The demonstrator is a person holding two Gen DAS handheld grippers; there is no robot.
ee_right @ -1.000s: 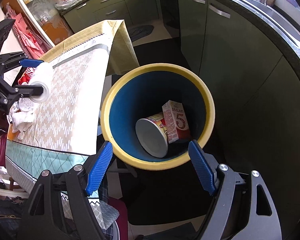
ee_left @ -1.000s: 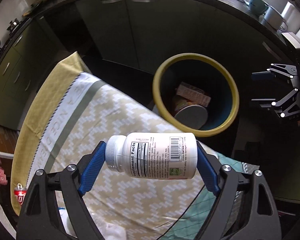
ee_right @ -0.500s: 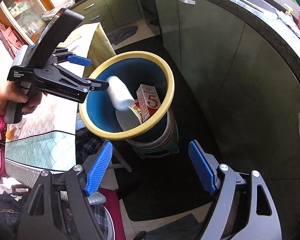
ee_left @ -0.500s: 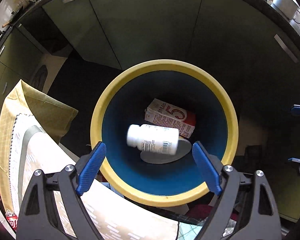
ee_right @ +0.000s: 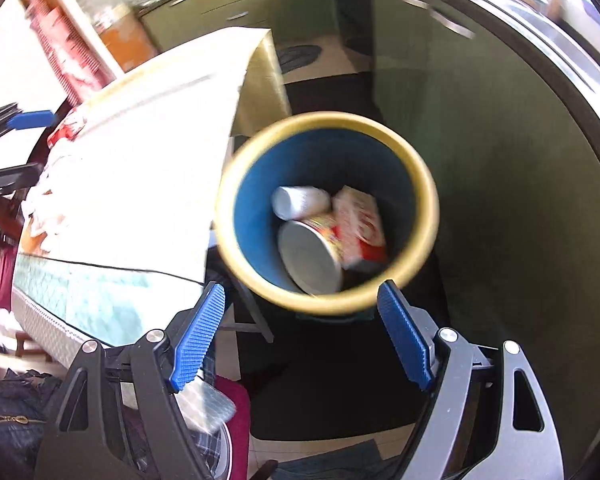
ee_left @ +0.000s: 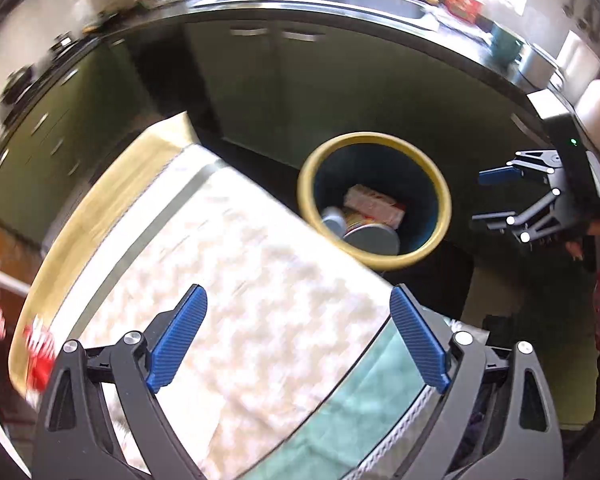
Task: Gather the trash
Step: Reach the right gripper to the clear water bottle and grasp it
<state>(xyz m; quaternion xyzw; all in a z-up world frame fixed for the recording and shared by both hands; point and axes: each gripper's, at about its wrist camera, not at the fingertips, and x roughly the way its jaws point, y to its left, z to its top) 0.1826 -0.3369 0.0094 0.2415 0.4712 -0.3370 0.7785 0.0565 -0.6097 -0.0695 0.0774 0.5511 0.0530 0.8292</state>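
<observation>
Left hand-held gripper [ee_left: 298,340] – jaws just widened, empty; right hand-held gripper [ee_right: 300,336] gapes, bin [ee_right: 426,216] at twelve o'clock holding the white bottle [ee_right: 300,200].

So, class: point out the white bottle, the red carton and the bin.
white bottle [ee_right: 300,201], right wrist view, on its side wall
red carton [ee_right: 360,224], right wrist view, on its front face
bin [ee_right: 426,216], right wrist view, on its yellow rim

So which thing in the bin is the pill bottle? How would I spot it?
Find the round bin with the yellow rim and blue inside, standing on the floor beside the cloth-covered table. Three things lie at its bottom. The pill bottle is the plain white one lying on its side, next to the red-and-white carton and above the printed paper cup.
</observation>
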